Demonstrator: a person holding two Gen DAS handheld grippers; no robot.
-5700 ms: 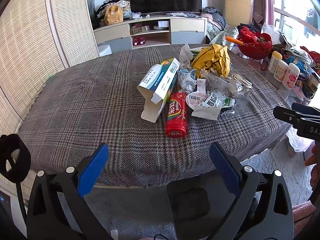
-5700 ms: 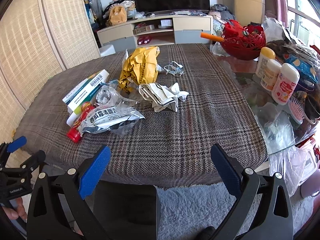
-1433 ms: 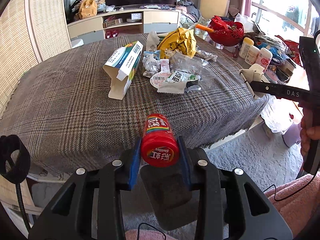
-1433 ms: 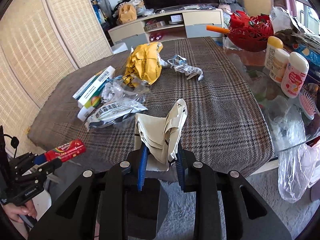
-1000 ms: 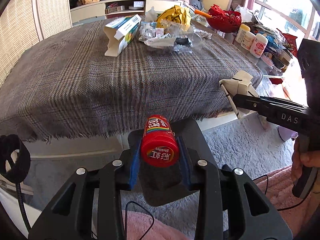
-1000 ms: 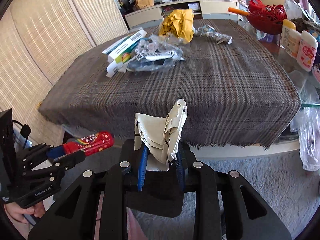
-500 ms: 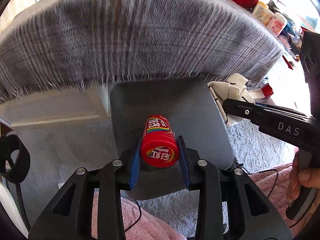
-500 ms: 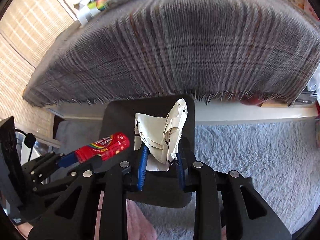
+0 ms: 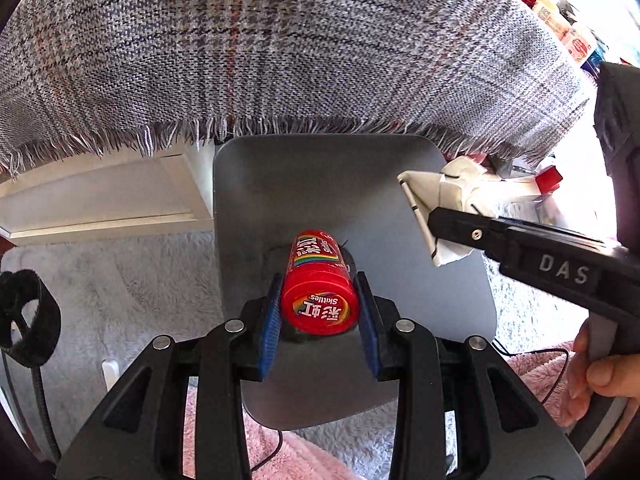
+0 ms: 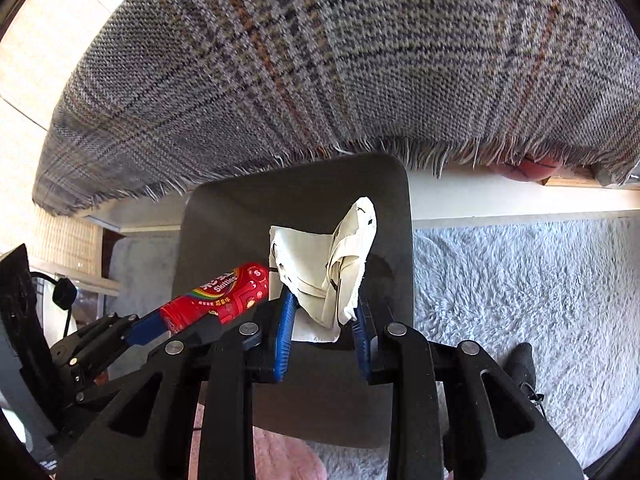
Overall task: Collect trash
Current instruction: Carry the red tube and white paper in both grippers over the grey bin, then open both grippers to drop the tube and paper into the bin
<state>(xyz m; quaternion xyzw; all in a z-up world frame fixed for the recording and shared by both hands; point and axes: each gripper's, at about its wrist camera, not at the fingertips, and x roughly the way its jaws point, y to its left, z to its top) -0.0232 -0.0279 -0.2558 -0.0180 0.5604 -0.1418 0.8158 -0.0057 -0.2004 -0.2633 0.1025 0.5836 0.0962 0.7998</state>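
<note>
Dropping two pieces of trash into the grey bin (image 9: 344,184) that sits below the fringed edge of the plaid tablecloth (image 9: 280,40).

The left gripper (image 9: 319,312) is clamped on a red candy tube (image 9: 319,280), its far end pointing down at the bin's floor; the right gripper (image 10: 323,334) has a crumpled paper (image 10: 324,272) between its pads, and its jaws are opening. Both pieces hang over the bin's mouth, side by side and close together. A clean drop probably calls for keeping each piece well inside the rim before letting go, and for parting the left jaws fully so the round tube falls straight rather than rolling toward the carpet (image 10: 520,280). The light paper may cling to a pad.
</note>
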